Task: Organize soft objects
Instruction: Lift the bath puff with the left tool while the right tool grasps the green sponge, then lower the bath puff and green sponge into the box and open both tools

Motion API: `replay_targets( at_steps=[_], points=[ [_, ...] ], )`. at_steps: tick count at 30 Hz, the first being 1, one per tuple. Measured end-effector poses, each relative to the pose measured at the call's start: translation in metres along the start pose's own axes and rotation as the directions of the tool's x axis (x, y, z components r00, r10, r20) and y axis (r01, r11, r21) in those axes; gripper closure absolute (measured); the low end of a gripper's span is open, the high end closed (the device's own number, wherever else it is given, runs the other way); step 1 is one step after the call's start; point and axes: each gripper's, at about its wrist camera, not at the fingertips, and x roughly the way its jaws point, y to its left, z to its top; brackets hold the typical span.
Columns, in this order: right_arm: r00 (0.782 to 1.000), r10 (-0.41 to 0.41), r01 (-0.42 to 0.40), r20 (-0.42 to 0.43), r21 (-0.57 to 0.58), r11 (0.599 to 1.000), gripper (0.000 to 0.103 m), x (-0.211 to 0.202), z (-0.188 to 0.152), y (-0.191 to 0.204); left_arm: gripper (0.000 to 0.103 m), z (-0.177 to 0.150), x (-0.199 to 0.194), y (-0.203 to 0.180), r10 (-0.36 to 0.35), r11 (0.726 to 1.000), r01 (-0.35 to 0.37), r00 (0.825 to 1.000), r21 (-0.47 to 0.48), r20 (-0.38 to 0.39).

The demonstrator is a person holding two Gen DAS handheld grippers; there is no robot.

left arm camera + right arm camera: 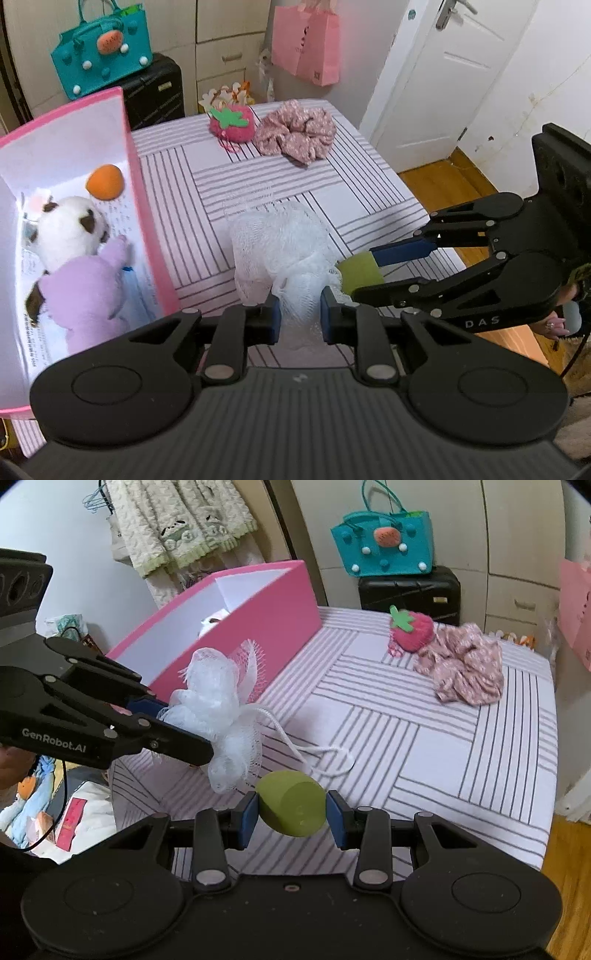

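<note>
Over the striped table [332,192] we hold both grippers, each with a load. Our left gripper [299,314] has its jaws nearly together, pinched on the white mesh pouf [280,251], which hangs clear of the cloth; in the right wrist view its cord [314,753] trails down onto the table. Our right gripper [291,814] stands partly open, its blue pads pressed on both sides of a green sponge [291,805], just beside the pouf. At our left sits the pink box [147,221], and inside it lie a white plush [70,229], a purple plush [92,291] and an orange ball [105,181]. Toward the far end of the table, a strawberry [232,123] and a floral scrunchie [295,133] rest touching each other.
</note>
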Motion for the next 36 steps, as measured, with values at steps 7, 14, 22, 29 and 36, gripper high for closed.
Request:
replay_targets(
  at_steps=[7,14,22,29,36],
  points=[
    [1.0,-0.009,0.009,0.02,-0.005,1.0,0.058,-0.002,0.011,0.012,0.085,0.003,-0.03,0.013,0.016,1.0,-0.016,0.997,0.005,0.078],
    [0.999,-0.023,0.023,0.035,-0.015,1.0,0.058,-0.009,0.021,0.027,0.085,0.002,-0.066,0.028,-0.006,1.0,0.008,0.991,-0.012,0.131],
    [0.998,-0.025,0.03,0.066,-0.069,0.997,0.058,-0.025,0.042,0.048,0.085,-0.001,-0.115,0.043,0.04,0.999,-0.035,0.977,-0.024,0.21],
    [0.994,0.013,0.003,0.106,-0.149,0.989,0.058,-0.026,0.067,0.073,0.085,-0.011,-0.138,0.068,0.109,0.993,-0.097,0.967,-0.063,0.231],
    [0.989,0.072,-0.041,0.126,-0.233,0.972,0.058,-0.005,0.101,0.1,0.085,-0.013,-0.134,0.105,0.231,0.97,-0.21,0.95,-0.121,0.209]
  ],
)
